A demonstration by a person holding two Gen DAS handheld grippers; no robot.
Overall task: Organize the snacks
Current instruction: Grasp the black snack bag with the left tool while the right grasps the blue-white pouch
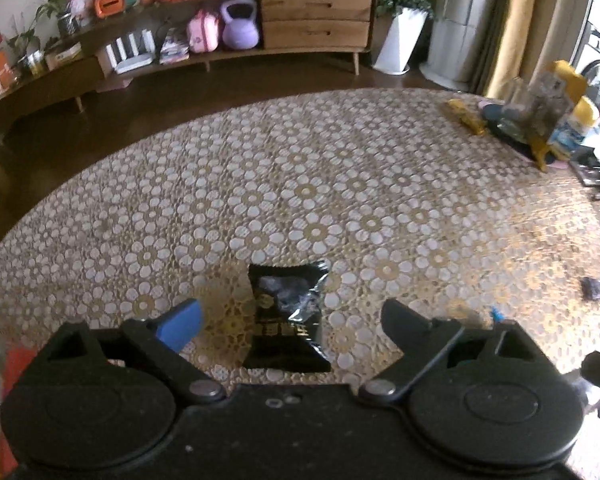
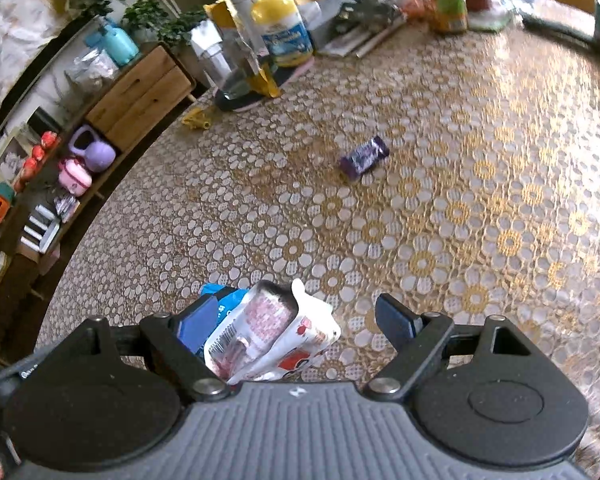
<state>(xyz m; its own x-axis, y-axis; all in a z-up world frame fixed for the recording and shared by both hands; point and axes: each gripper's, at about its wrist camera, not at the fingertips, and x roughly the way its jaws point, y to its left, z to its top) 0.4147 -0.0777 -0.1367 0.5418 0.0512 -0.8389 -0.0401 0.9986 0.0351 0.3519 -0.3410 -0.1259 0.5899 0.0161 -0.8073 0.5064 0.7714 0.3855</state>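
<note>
The left claw [image 1: 290,320] is spread wide, a black snack packet [image 1: 288,316] lying flat on the bench [image 1: 340,168] between its fingers. The right claw [image 2: 296,320] is likewise apart over a white-and-pink snack packet [image 2: 272,332] beside a blue packet [image 2: 220,296]; a purple wrapped snack [image 2: 364,158] lies well apart.

Black snack packet [image 1: 288,316], purple wrapper [image 2: 364,158], gold-white floral tablecloth [image 1: 340,184]

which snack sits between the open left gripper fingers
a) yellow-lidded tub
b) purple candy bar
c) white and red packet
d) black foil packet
d: in the left wrist view the black foil packet lies on the tablecloth between the spread fingers of the left gripper, not clamped.
</note>
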